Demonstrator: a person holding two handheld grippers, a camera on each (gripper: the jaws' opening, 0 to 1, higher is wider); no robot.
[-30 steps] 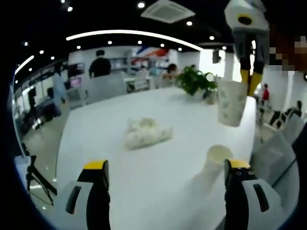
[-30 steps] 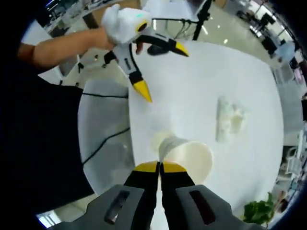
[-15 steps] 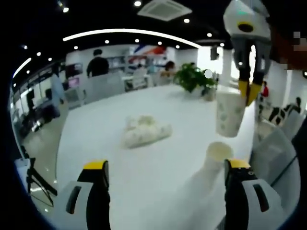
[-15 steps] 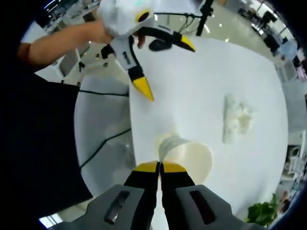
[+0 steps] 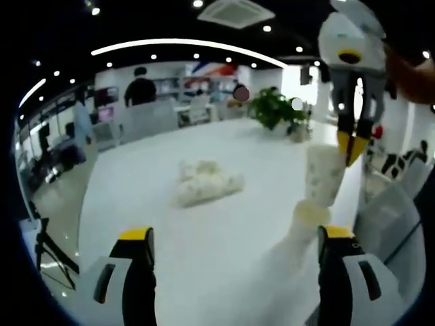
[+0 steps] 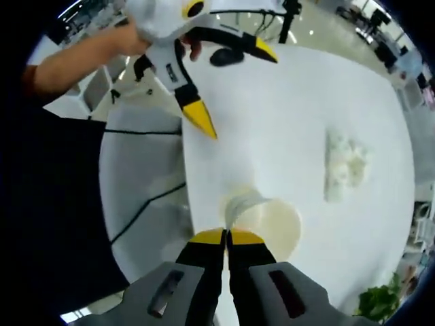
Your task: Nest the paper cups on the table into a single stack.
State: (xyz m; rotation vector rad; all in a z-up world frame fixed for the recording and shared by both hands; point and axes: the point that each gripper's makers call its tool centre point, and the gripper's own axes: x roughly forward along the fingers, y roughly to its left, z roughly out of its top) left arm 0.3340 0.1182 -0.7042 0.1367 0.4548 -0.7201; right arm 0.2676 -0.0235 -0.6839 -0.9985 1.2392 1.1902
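Big white worktop (image 5: pixel 204 244) in an open office. Right tongs (image 6: pixel 226 237) clenched on a paper cup (image 5: pixel 322 175), hovering just over the standing cup (image 5: pixel 310 214), probably lined up. Left tongs (image 5: pixel 234 239) released. Next: lower straight down.

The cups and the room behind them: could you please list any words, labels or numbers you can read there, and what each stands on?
None can be read.
Held cup: faint printed pattern, no legible text.
Red and blue sign on the far wall: too blurred to read.
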